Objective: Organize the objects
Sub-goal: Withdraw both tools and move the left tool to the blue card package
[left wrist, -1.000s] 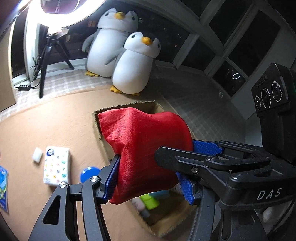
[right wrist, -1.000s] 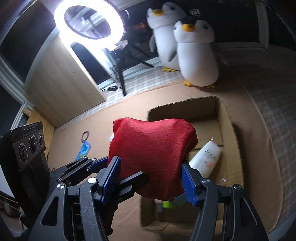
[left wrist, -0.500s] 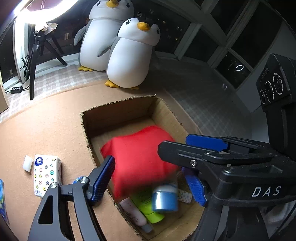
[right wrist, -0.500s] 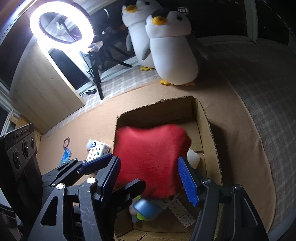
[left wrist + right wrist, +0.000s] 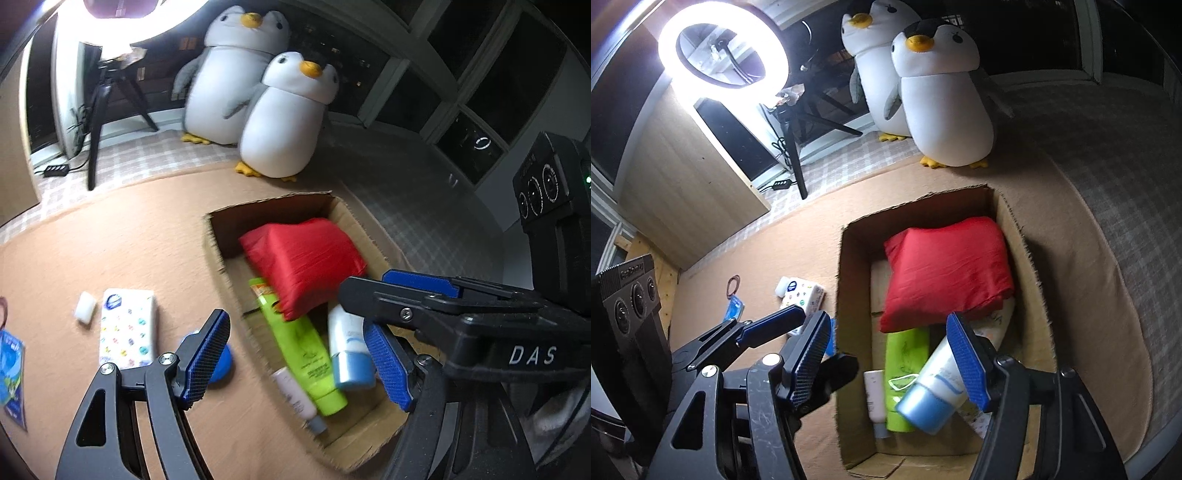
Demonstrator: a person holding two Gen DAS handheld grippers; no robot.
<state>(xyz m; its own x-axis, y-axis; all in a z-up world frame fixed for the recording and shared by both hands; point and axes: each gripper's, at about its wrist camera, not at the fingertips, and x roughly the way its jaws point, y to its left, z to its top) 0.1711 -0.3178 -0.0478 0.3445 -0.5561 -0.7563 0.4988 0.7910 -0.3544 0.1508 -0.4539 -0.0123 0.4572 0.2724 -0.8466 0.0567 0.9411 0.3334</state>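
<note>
The red bag (image 5: 947, 273) has dropped into the cardboard box (image 5: 1030, 280); our left gripper (image 5: 295, 354) and right gripper (image 5: 890, 362) stand apart, empty. Next: tissue pack (image 5: 127, 328) at nine o'clock.

A ring light (image 5: 722, 46) far beyond the tongs glares white; the room stays dim, edges bow, the left view smears.

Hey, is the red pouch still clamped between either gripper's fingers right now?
No: the red pouch lies inside the cardboard box on top of the tubes, and neither the left gripper nor the right gripper touches it.
</note>
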